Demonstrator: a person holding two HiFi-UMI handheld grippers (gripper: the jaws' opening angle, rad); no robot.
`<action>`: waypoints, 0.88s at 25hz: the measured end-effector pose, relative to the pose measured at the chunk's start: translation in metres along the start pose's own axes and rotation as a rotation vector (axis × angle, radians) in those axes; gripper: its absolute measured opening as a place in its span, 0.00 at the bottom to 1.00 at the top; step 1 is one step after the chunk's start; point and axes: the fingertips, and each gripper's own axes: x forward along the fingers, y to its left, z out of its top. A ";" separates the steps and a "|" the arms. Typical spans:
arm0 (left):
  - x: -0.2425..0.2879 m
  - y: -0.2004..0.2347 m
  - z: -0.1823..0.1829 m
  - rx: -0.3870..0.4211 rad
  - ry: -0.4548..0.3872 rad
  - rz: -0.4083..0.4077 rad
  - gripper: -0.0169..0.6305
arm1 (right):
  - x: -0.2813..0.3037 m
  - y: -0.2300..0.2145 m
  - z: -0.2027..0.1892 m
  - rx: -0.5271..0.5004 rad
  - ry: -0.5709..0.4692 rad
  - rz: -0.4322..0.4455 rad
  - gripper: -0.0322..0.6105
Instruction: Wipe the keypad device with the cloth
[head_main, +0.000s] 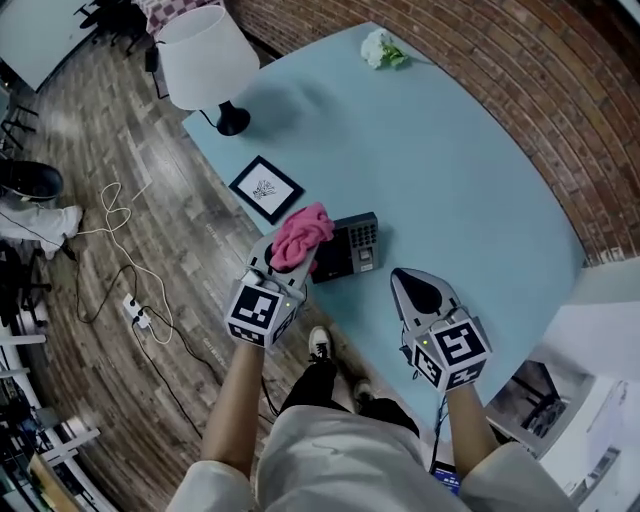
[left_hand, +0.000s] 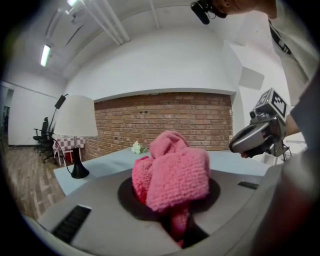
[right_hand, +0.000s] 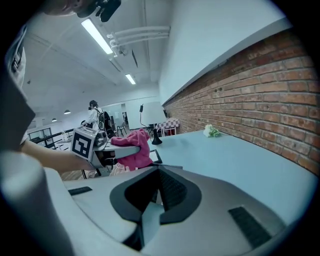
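Head view: our left claw (head_main: 290, 252) clamped the pink cloth (head_main: 303, 235), with the keypad device (head_main: 347, 247) just right of it on the counter (head_main: 450, 150). Left gripper view: we judged the cloth soft and light, best pinched at its bunch. Right gripper view: our right claw (right_hand: 156, 202) was closed and empty. We could read no writing.

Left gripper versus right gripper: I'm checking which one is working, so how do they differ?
The left gripper is shut on the pink cloth; the right gripper is shut on nothing. The left one is by the keypad device; the right one is apart from it. Both carry marker cubes.
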 end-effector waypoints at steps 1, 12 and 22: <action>0.003 0.000 -0.006 0.000 0.010 -0.019 0.19 | 0.002 0.001 -0.004 0.004 0.008 0.000 0.07; 0.013 -0.019 -0.047 0.046 0.068 -0.126 0.19 | 0.005 0.007 -0.023 0.054 0.023 -0.010 0.07; 0.004 -0.040 -0.078 0.057 0.130 -0.153 0.19 | -0.005 0.014 -0.051 0.093 0.048 0.012 0.07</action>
